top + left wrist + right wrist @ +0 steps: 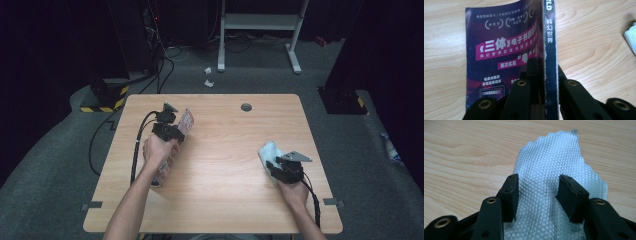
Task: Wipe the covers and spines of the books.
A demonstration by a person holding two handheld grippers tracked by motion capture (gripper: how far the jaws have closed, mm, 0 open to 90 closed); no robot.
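Cloth [270, 151] right of book [172, 145]

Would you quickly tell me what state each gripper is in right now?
Left gripper: shut on the magazine at its spine.
Right gripper: open, its jaws standing either side of the white cloth.

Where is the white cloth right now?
In the high view the white cloth lies on the table's right side, under the right gripper, far from the book at the left.
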